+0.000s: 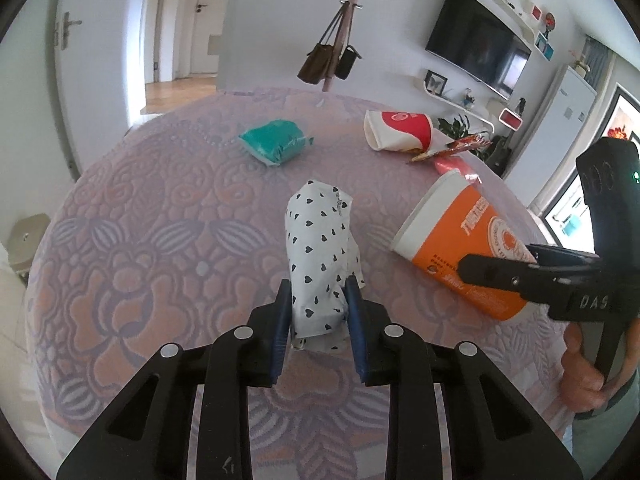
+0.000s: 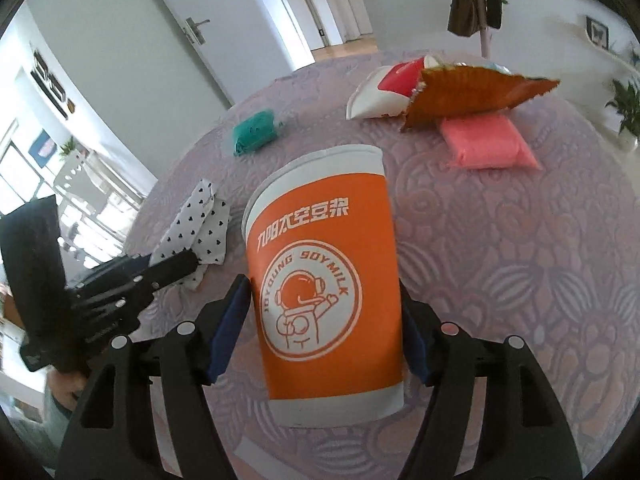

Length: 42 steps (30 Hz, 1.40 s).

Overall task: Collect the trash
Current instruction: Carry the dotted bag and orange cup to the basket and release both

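Observation:
My left gripper (image 1: 318, 304) is shut on a white wrapper with black hearts (image 1: 320, 248), which rests on the table; the wrapper also shows in the right wrist view (image 2: 196, 224). My right gripper (image 2: 326, 312) is shut on an orange soy-milk paper cup (image 2: 324, 276), lying tilted with its open end away from me; the cup also shows in the left wrist view (image 1: 460, 240). More trash lies farther back: a green packet (image 1: 276, 141), a red and white cup on its side (image 1: 400, 128), an orange snack wrapper (image 2: 476, 92) and a pink packet (image 2: 486, 142).
The round table wears a purple and orange patterned cloth (image 1: 160, 220). A coat stand with hanging bags (image 1: 336, 52) stands behind the table. A wall TV (image 1: 480, 40) and shelves are at the right.

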{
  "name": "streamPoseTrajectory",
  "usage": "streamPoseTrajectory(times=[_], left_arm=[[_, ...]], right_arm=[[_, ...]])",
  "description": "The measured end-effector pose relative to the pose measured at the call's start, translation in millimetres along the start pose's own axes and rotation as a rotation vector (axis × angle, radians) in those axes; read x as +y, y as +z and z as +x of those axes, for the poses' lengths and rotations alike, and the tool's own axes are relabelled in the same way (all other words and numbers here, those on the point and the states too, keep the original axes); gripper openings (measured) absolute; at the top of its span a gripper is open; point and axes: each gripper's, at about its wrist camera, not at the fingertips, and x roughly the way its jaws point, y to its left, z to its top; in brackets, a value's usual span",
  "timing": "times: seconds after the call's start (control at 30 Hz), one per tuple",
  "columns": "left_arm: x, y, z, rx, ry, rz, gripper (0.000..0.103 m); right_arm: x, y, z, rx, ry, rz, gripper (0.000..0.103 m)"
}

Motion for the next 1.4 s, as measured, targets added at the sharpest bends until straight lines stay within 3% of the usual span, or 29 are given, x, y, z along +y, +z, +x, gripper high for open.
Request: streamPoseTrajectory(times=[0.17,0.47,0.87,1.13,1.4], left_arm=[[-8,3,-4,-0.013,-0.02,0.003,0.022],[-49,34,-21,-0.09,-0.09,0.051,0.022],[-150,66,-12,-0.132,-0.183,0.21,0.022],[-226,76,12,-0.112,-0.27,0.313,0.022],[-300,69,52,-0.048,-0.365,0.402,0.022]], right_arm=[[9,-8,-13,-0.043,-0.02,-0.009,0.059],[-2,-20,-86,-0.226,-0.077,0.022,0.058],[-79,-46,-174,-0.476,-0.29,0.194,0.058],[-151,-80,-215,-0.535,-0.391,0.36,0.058],[-211,-114,-230,-0.512,-0.484,0.522,0.059]])
